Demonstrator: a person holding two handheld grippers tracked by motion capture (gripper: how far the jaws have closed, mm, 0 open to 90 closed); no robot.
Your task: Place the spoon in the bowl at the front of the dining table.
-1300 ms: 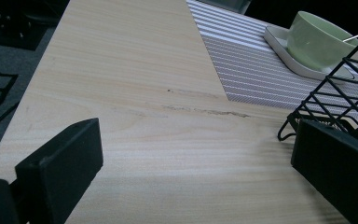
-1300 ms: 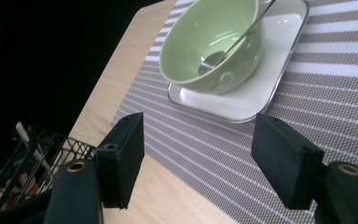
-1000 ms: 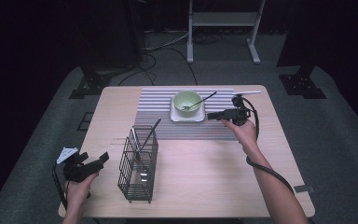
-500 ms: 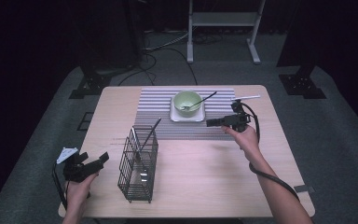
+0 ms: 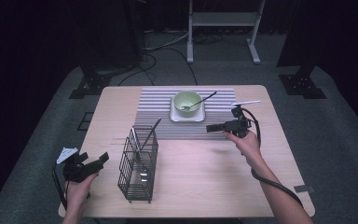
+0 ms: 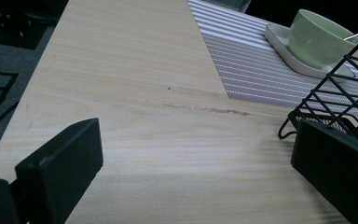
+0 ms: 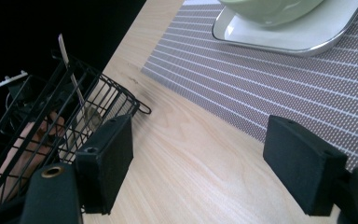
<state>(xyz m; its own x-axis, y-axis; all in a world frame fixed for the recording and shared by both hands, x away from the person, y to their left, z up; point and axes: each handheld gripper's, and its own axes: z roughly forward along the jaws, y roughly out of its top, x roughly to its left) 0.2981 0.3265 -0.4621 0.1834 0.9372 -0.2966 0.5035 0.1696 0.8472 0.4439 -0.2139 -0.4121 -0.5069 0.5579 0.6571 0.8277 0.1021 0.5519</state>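
High view notes, left to right: left gripper (image 5: 103,158) lower left, jaws apart, empty. Wire basket (image 5: 139,163) left of centre, utensil inside. Green bowl (image 5: 188,101) with spoon (image 5: 200,100) upper centre. Right gripper (image 5: 211,128) right of centre, jaws spread, empty. Risk imo: clumsy reach clips bowl rim, spoon flips out.

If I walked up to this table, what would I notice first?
Probably the tall black wire basket near the front left of the table, with a utensil standing up in it. Next, the green bowl on a white plate at the back, sitting on a striped mat. The right tool hangs open just in front of that plate.
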